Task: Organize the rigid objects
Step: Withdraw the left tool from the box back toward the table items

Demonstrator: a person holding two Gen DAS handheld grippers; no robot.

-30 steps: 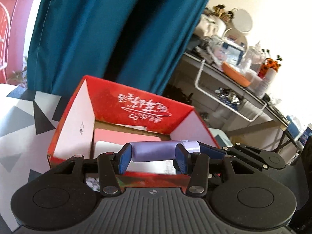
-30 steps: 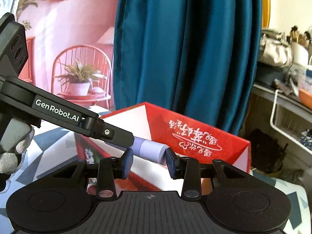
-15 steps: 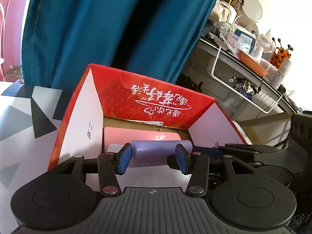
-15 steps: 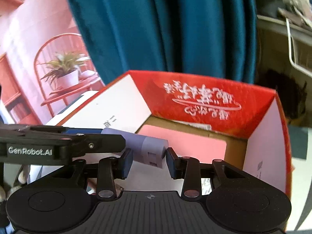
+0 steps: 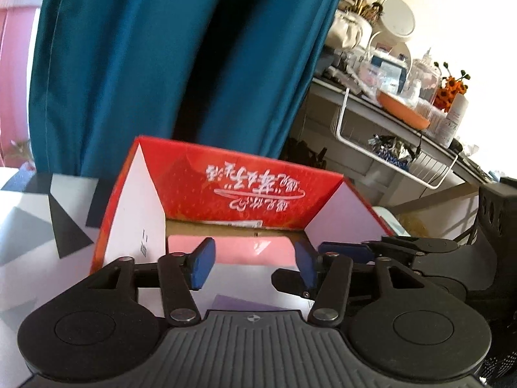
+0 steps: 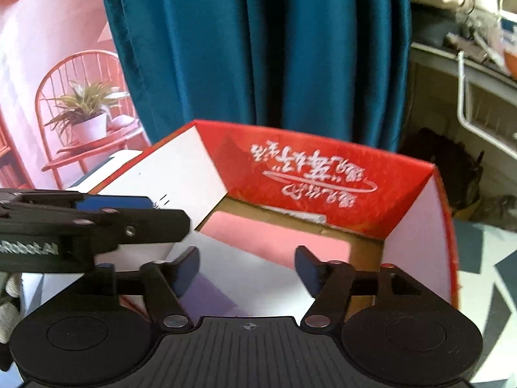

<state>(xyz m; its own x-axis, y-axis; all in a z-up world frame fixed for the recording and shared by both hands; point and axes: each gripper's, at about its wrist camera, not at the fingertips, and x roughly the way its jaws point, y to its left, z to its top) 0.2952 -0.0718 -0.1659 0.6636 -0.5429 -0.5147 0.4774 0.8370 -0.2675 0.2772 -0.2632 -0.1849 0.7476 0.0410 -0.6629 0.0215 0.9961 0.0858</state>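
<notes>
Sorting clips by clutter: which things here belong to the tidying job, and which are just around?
Job:
- red box
- purple item lying in it, released
- pink item and white item inside
- left hand-held gripper, right hand-held gripper, jaws opening, nothing between

Lying about:
- teal curtain
- cluttered shelf
- potted plant backdrop

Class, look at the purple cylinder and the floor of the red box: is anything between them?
Yes. The purple cylinder lies on a white flat item inside the red box, over a pink one; those cover the floor.

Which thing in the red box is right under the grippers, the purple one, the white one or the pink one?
The purple one. It lies nearest, just below the opening right gripper, on the white item; the pink item sits farther back in the red box.
</notes>
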